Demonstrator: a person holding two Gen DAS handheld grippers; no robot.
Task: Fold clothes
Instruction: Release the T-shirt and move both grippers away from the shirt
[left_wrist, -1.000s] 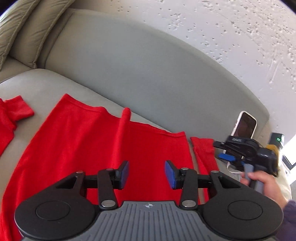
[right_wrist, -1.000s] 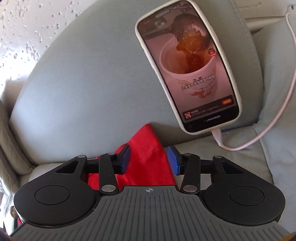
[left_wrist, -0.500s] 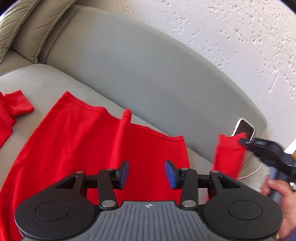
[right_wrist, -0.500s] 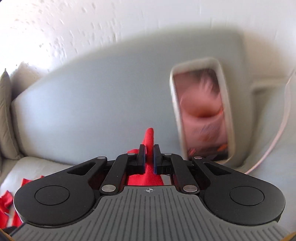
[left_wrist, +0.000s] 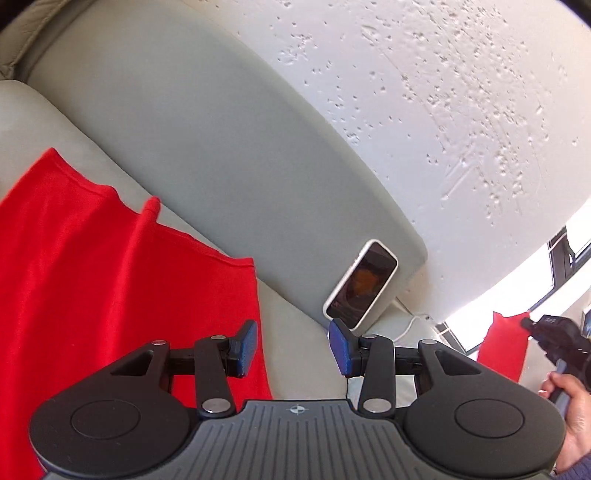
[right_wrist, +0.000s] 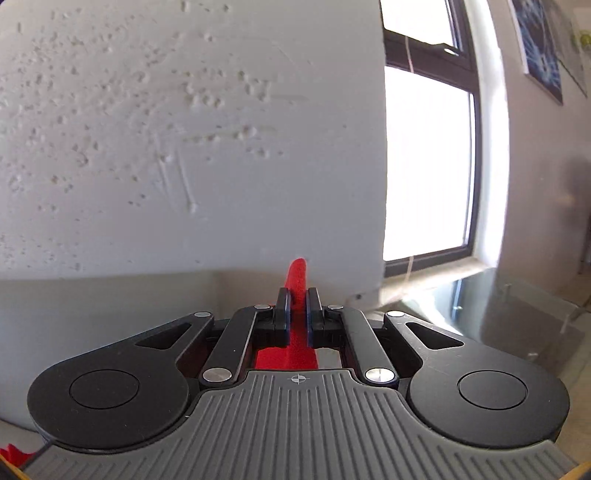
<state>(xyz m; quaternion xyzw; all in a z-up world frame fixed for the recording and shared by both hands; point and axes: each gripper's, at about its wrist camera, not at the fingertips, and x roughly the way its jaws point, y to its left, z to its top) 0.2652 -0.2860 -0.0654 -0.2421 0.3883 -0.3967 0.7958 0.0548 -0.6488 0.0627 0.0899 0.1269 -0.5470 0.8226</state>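
A red garment (left_wrist: 110, 288) lies spread flat on the grey sofa seat at the left of the left wrist view. My left gripper (left_wrist: 291, 347) hangs open above the garment's right edge, nothing between its blue pads. In the right wrist view my right gripper (right_wrist: 295, 314) is shut on a red sleeve (right_wrist: 297, 273), whose tip sticks up between the fingers. The left wrist view shows that sleeve (left_wrist: 504, 343) lifted high at the far right, held by the right gripper in a person's hand (left_wrist: 572, 417).
A phone (left_wrist: 360, 284) in a white case leans against the sofa backrest (left_wrist: 229, 162), with a white cable running off to the right. A rough white wall (right_wrist: 184, 129) rises behind. A window (right_wrist: 424, 166) and a glass table (right_wrist: 517, 317) are at the right.
My right gripper shut on the red sleeve beside the phone and lifted it up and away to the right. The left gripper stayed open and shifted right along the garment.
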